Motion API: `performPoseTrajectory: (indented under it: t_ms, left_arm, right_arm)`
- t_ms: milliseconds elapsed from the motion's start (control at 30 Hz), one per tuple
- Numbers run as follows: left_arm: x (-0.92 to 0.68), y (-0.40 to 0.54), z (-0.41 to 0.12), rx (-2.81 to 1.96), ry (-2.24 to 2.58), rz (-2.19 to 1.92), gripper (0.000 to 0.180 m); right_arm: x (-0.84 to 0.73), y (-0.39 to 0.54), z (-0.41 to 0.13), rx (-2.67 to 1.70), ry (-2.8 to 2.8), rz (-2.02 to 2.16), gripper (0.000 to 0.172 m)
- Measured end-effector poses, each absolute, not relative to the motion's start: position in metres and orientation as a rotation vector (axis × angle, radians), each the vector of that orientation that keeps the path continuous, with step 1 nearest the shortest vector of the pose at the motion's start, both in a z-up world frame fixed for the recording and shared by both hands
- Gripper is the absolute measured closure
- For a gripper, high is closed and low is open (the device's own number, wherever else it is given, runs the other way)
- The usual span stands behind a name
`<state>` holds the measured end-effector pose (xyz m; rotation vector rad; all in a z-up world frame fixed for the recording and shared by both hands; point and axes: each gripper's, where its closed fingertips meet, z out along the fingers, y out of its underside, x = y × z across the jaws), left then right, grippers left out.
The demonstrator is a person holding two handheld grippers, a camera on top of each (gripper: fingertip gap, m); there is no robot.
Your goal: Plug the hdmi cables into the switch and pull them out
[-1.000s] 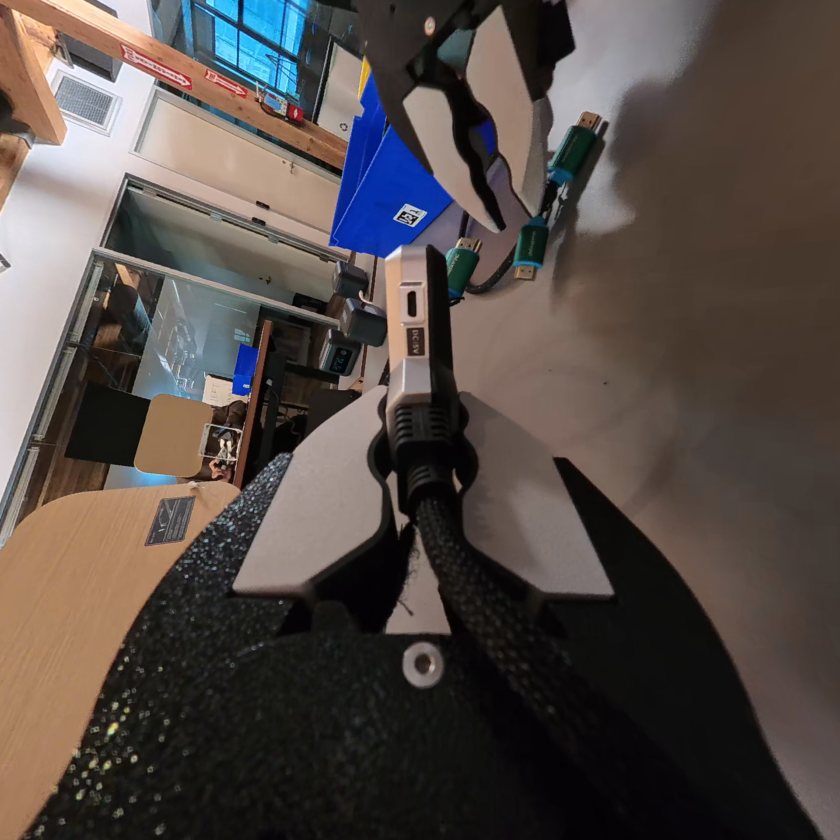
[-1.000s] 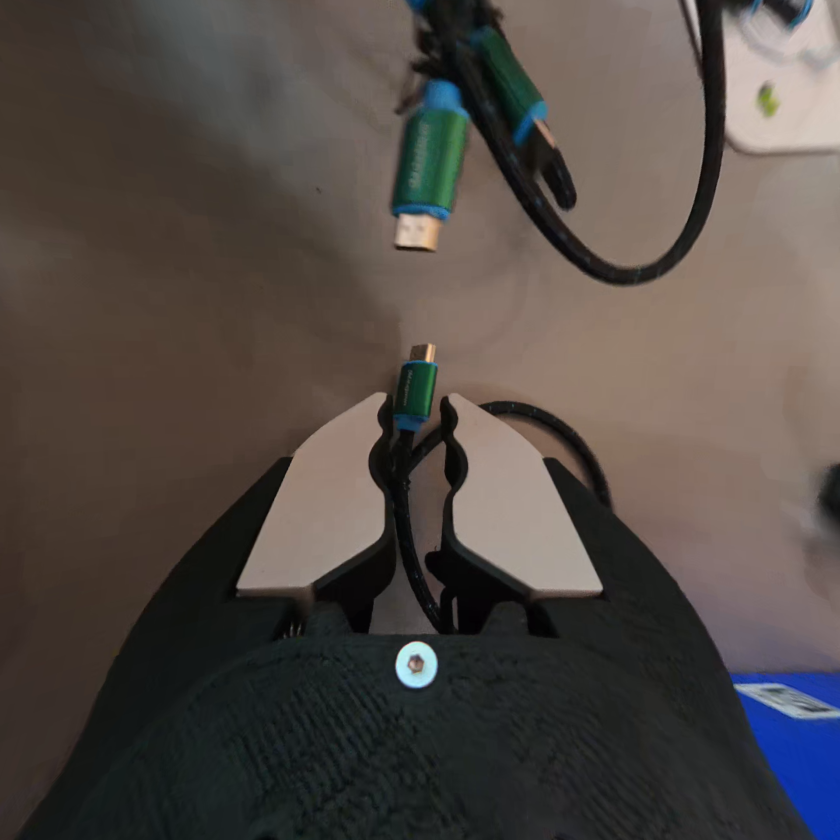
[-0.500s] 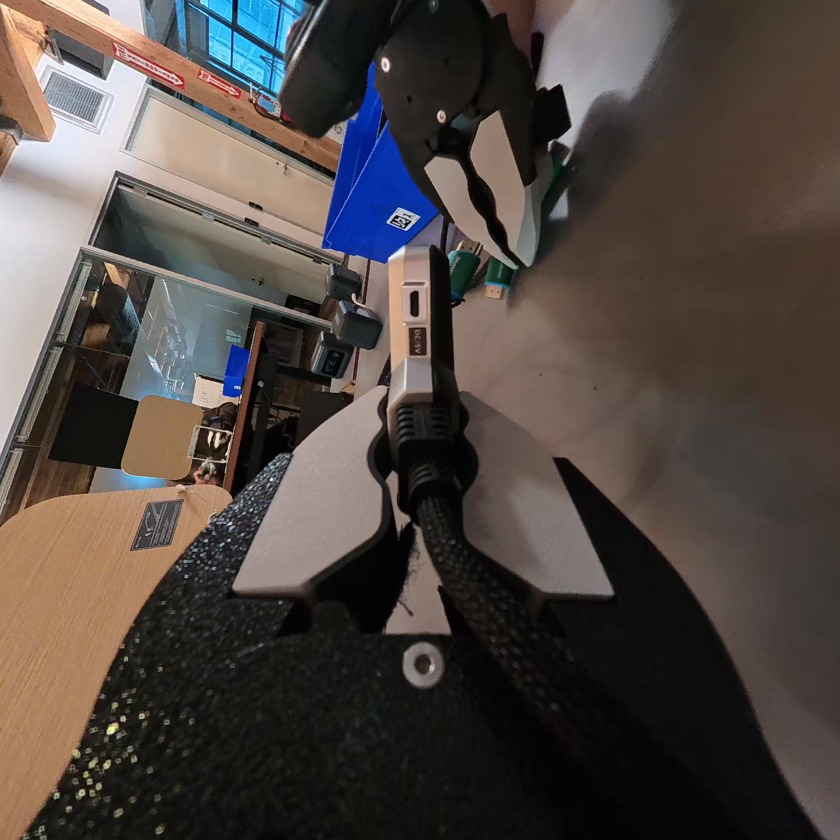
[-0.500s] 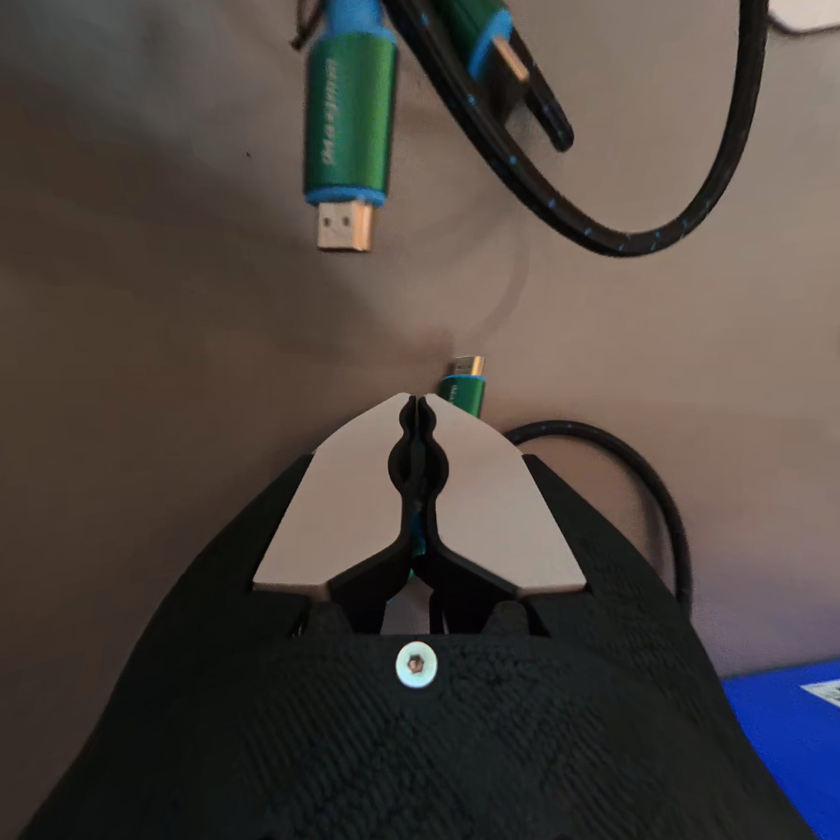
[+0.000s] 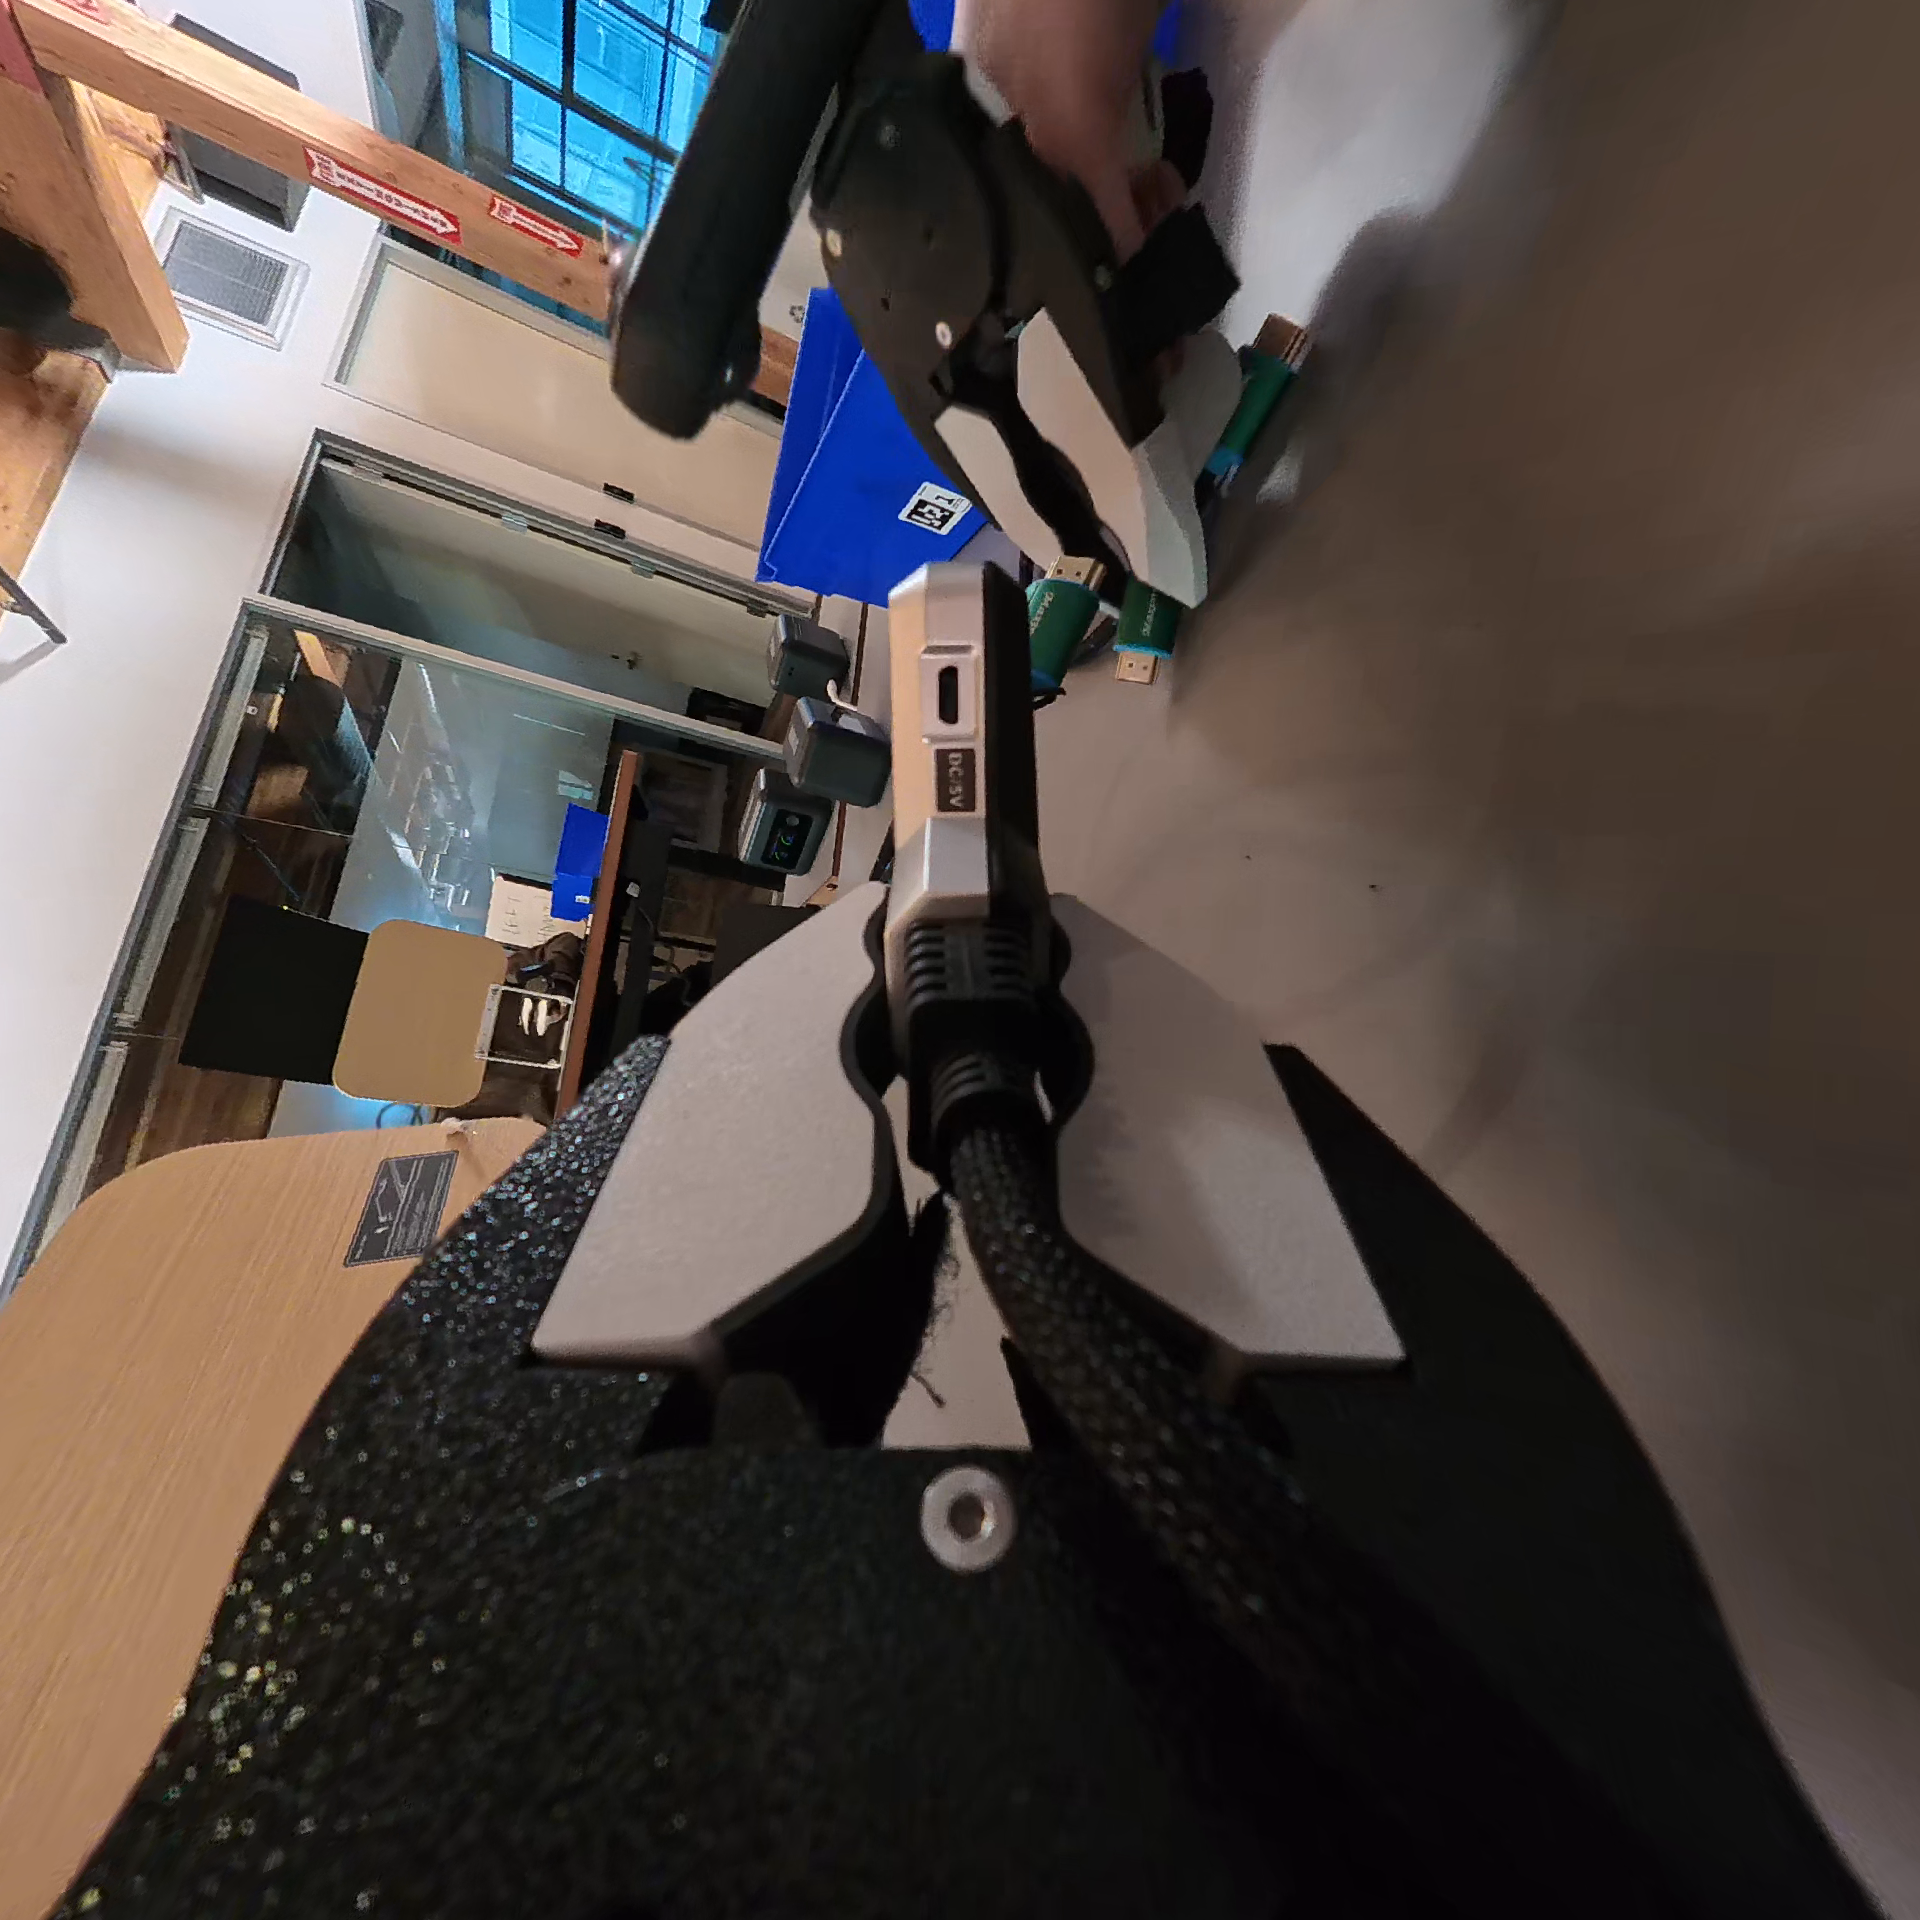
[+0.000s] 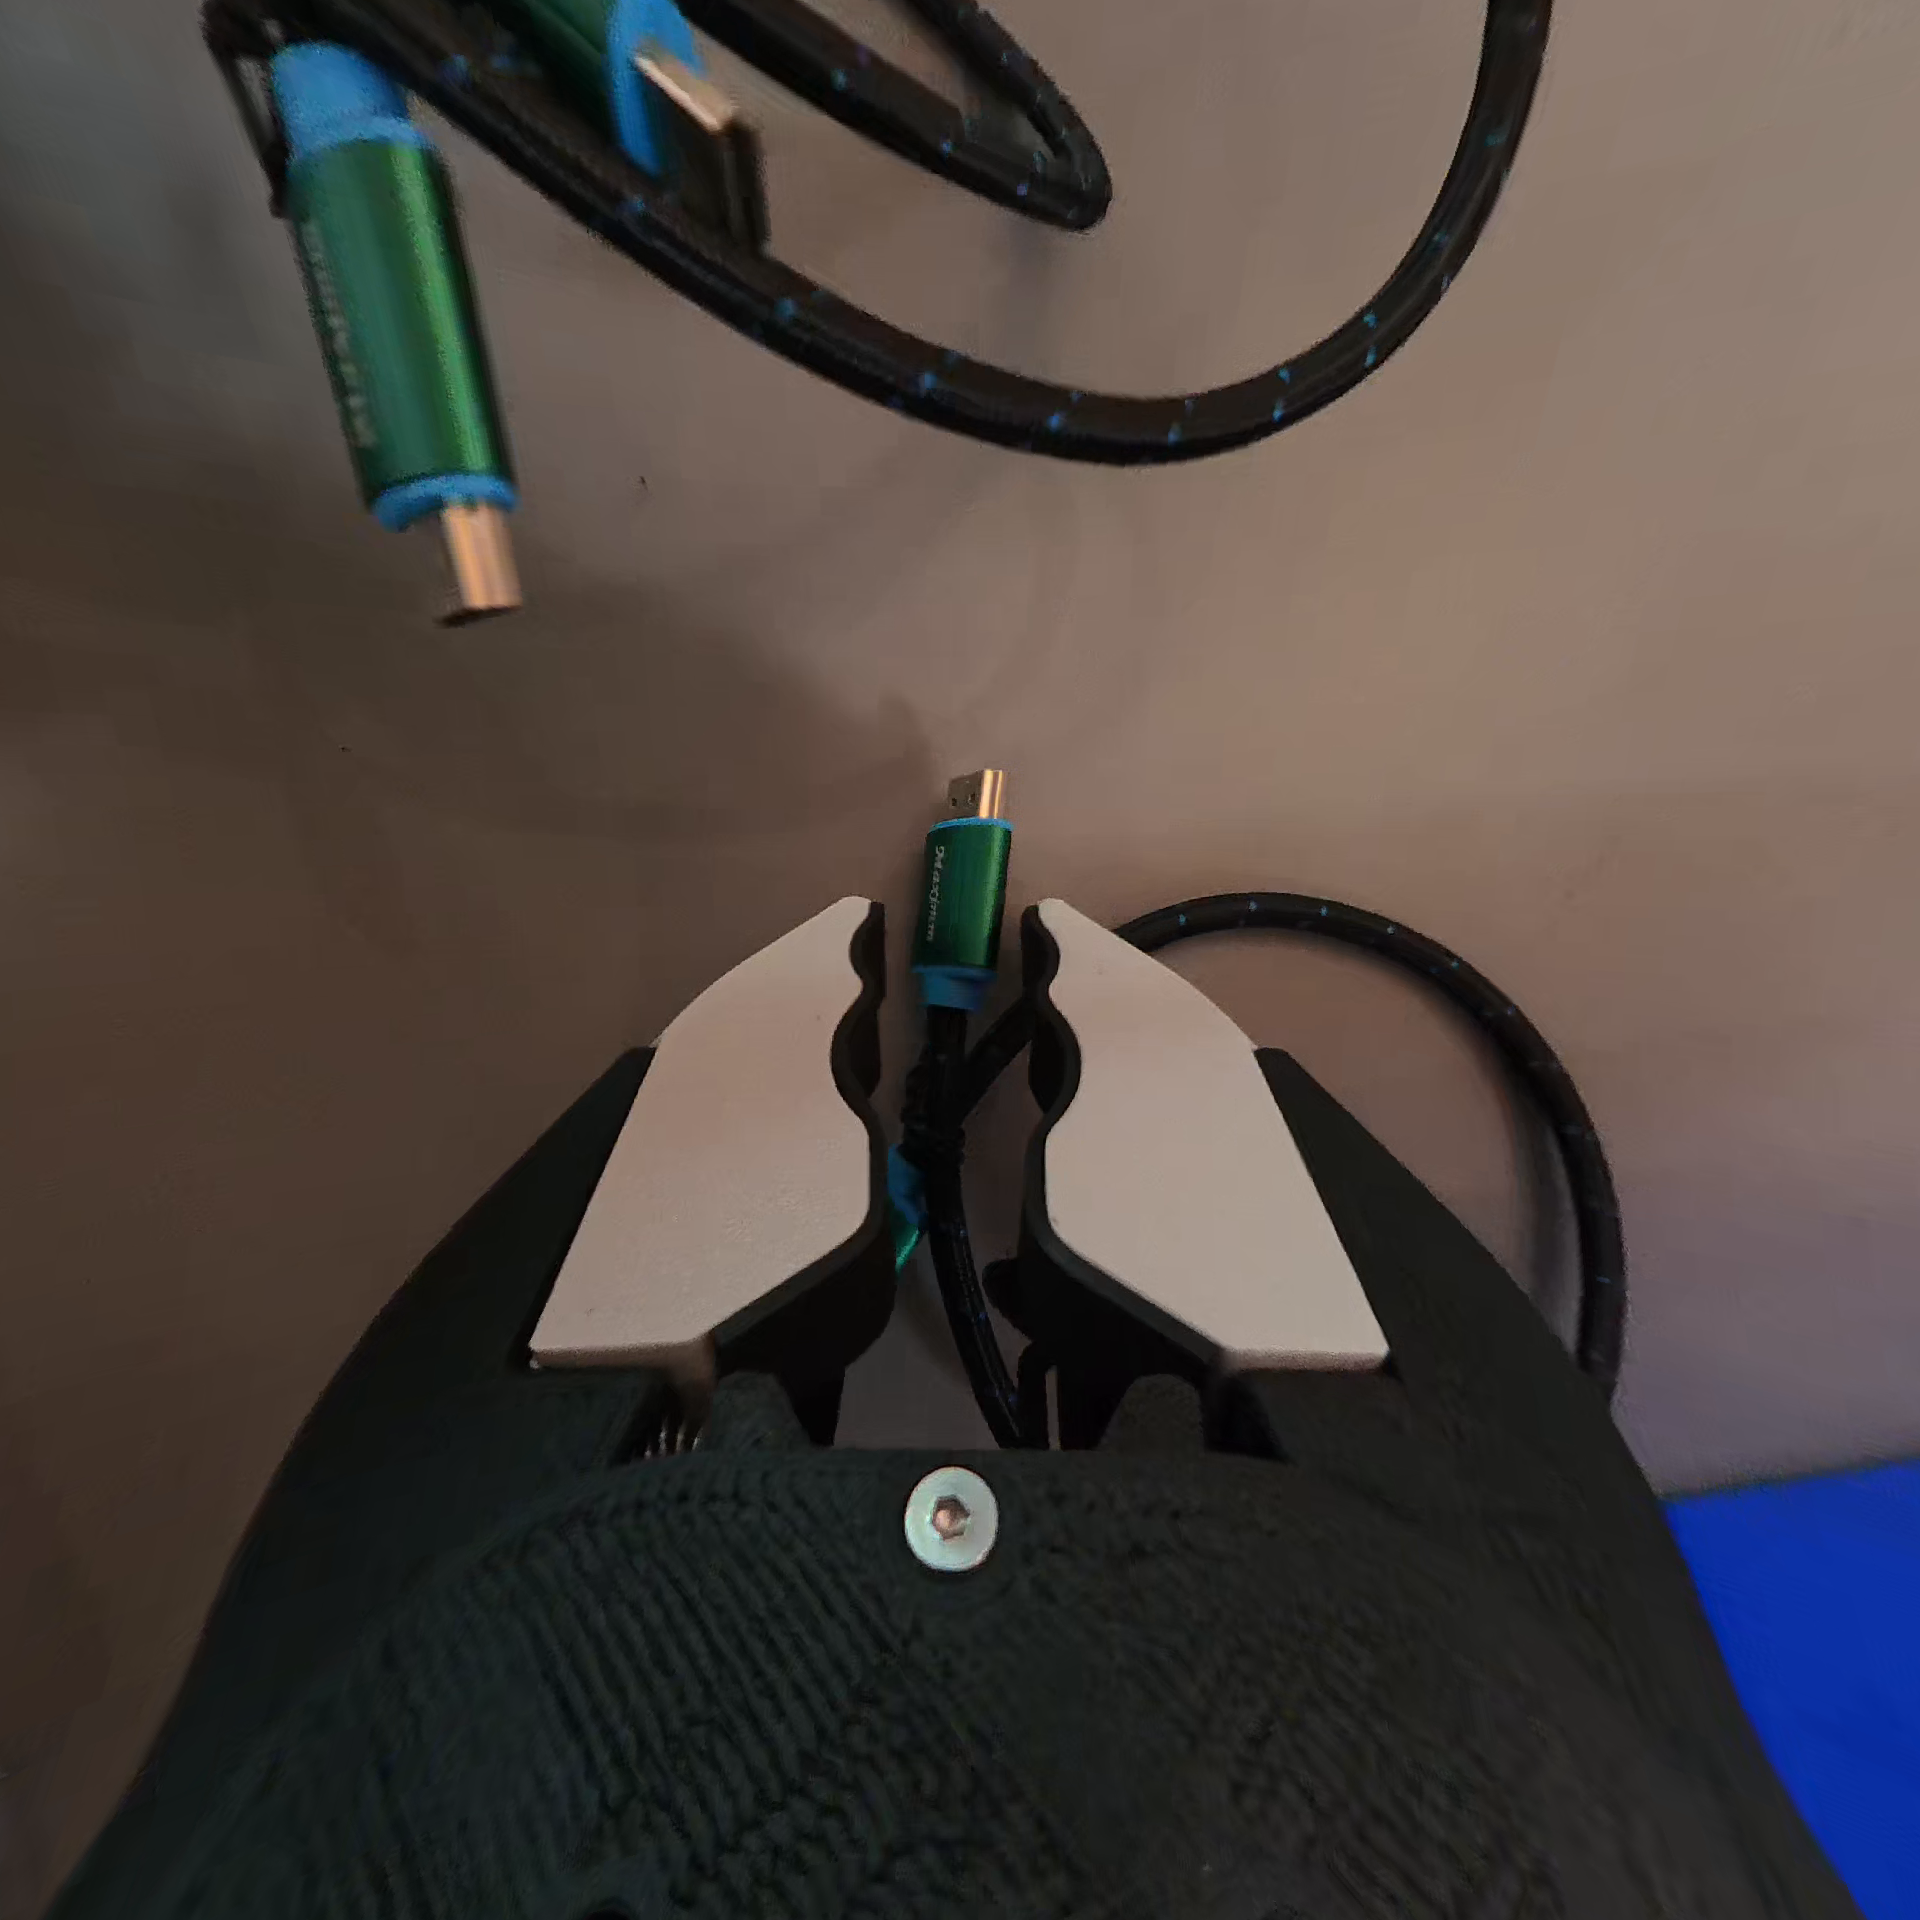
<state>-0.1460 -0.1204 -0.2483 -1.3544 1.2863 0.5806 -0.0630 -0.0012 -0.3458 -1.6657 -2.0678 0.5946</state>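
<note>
Altogether two grippers and three green plugs show. Low in the left wrist frame, the left gripper (image 5: 966, 997) clamps the ribbed black collar of a silver adapter (image 5: 940, 748) on a braided cable. In the right wrist frame, the right gripper (image 6: 951, 925) stands apart – a small green plug (image 6: 961, 899) sits between its pads with a gap on each side, on the grey table (image 6: 1351, 675). Two larger green plugs (image 6: 400, 343) lie at upper left. A blue bin (image 5: 862, 499) sits mid-top of the left frame; its contents are hidden.

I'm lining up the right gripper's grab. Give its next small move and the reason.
Probably close the right gripper on the green plug: the plug stands between its fingers with a gap showing on each side, so nothing is gripped. The left gripper already clamps the silver adapter.
</note>
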Motion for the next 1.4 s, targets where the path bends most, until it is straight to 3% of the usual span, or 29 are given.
performPoseTrajectory:
  t_ms: [100, 533, 867, 1200, 1400]
  left_arm:
    - [-0.146, -0.121, -0.249, -1.337, 1.292, 0.602, 0.157]
    - [-0.163, -0.128, -0.194, -1.137, 0.805, 0.29, 0.157]
    - [-0.175, -0.135, -0.153, -0.985, 0.522, -0.076, 0.157]
    - [-0.196, -0.15, -0.129, -0.801, 0.268, -0.413, 0.157]
    - [-0.19, -0.149, -0.122, -0.724, 0.192, -0.573, 0.157]
  right_arm:
    - [-0.064, -0.003, -0.351, -1.781, -2.074, 0.7, 0.159]
    - [-0.075, -0.006, -0.286, -1.503, -1.752, 1.022, 0.16]
    - [-0.063, -0.011, -0.328, -1.562, -2.205, 0.666, 0.161]
    - [-0.075, -0.024, -0.352, -1.549, -2.271, 0.775, 0.16]
    - [-0.08, -0.032, -0.318, -1.418, -2.175, 0.955, 0.161]
